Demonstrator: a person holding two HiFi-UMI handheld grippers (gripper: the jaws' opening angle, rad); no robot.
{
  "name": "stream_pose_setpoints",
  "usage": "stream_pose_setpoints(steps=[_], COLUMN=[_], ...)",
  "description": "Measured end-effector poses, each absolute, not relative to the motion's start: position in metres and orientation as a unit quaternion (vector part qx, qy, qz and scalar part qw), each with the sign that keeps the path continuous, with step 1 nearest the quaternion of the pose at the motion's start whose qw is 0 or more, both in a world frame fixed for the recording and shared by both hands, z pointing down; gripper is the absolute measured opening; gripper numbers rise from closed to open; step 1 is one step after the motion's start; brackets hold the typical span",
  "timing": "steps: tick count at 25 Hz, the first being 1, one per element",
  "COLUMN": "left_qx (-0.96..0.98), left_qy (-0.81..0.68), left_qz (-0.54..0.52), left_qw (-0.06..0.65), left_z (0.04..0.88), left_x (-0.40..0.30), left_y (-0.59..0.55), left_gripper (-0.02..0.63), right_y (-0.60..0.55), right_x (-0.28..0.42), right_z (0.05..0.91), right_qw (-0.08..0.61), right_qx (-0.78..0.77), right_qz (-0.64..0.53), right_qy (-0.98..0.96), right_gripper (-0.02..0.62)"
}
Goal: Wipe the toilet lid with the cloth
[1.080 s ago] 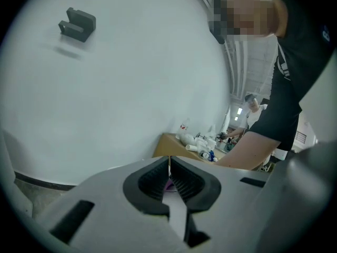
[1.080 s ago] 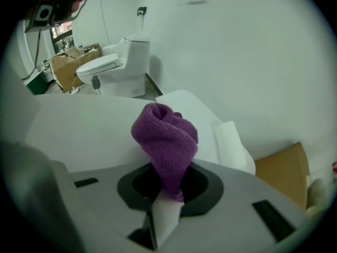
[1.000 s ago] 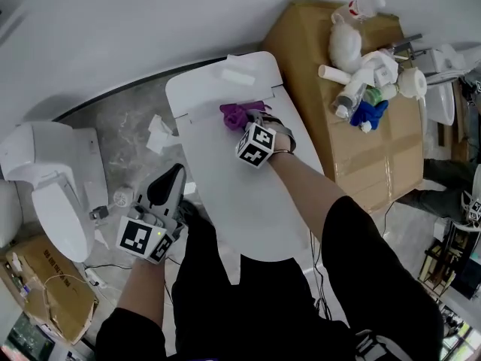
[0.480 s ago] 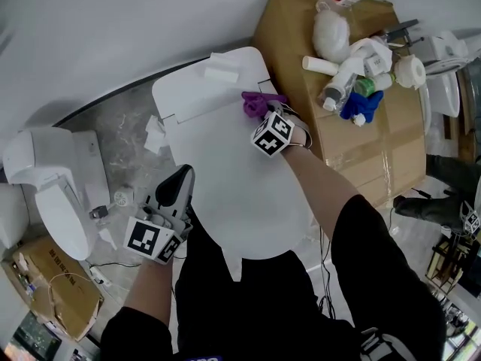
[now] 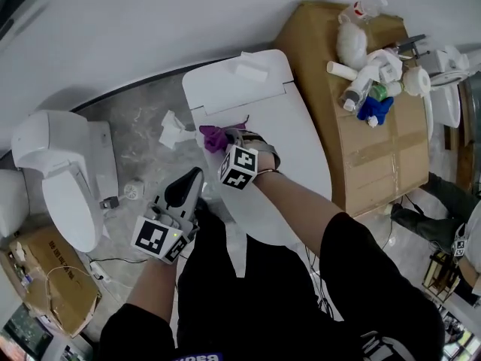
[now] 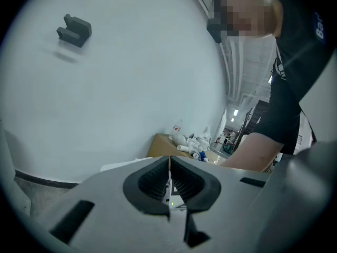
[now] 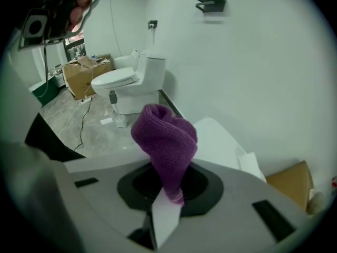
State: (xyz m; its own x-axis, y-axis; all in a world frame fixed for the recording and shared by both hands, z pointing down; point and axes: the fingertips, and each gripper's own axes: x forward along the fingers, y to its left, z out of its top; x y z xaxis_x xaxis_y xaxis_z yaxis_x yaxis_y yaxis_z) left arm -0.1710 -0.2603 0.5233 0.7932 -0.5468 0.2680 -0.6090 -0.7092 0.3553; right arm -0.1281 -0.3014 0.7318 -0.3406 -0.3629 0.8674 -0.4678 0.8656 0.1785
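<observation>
The white toilet lid (image 5: 282,153) lies closed in front of me in the head view. A purple cloth (image 5: 214,136) is bunched at the lid's left edge, near the hinge end. My right gripper (image 5: 224,143) is shut on it, pointing steeply down. In the right gripper view the cloth (image 7: 166,141) stands up out of the shut jaws (image 7: 169,191), with the lid (image 7: 221,138) beyond. My left gripper (image 5: 189,185) hangs shut and empty left of the lid, above the floor. In its own view the left gripper (image 6: 169,186) has its jaws together.
A second toilet (image 5: 64,179) stands at the left. A cardboard box (image 5: 361,141) right of the lid carries bottles and cloths (image 5: 372,74). Crumpled tissue (image 5: 173,130) lies on the floor, folded paper (image 5: 252,65) on the tank. Another box (image 5: 45,292) sits lower left.
My right gripper has swept the cloth from the lid's back right side across to its left edge. The left gripper has stayed beside the lid.
</observation>
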Motion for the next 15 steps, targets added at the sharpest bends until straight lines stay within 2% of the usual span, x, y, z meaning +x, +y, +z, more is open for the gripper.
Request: stream_pose_setpoints(steps=[3,6,10,15], left_qx=[0.926,0.930,0.933,0.925], left_qy=[-0.302,-0.288,-0.286,-0.312], left_qz=[0.073,0.078,0.087,0.084], left_qw=[0.213,0.212,0.199,0.203], left_z=[0.520,0.516,0.524,0.523], left_x=[-0.191,-0.198,-0.194,-0.160], left_y=[-0.253,-0.246,-0.237,-0.223], left_gripper=[0.026,0.026,0.026,0.025], right_y=[-0.281,-0.271,-0.269,-0.264], right_x=[-0.167,-0.166,-0.121,-0.023], right_z=[0.745,0.762,0.775,0.778], right_qw=[0.527,0.539,0.543,0.551], right_qx=[0.231,0.236,0.265,0.318], right_qz=[0.052,0.064,0.084,0.121], right_qy=[-0.816,-0.806,-0.793,-0.762], right_gripper=[0.066,0.066,0.066,0.066])
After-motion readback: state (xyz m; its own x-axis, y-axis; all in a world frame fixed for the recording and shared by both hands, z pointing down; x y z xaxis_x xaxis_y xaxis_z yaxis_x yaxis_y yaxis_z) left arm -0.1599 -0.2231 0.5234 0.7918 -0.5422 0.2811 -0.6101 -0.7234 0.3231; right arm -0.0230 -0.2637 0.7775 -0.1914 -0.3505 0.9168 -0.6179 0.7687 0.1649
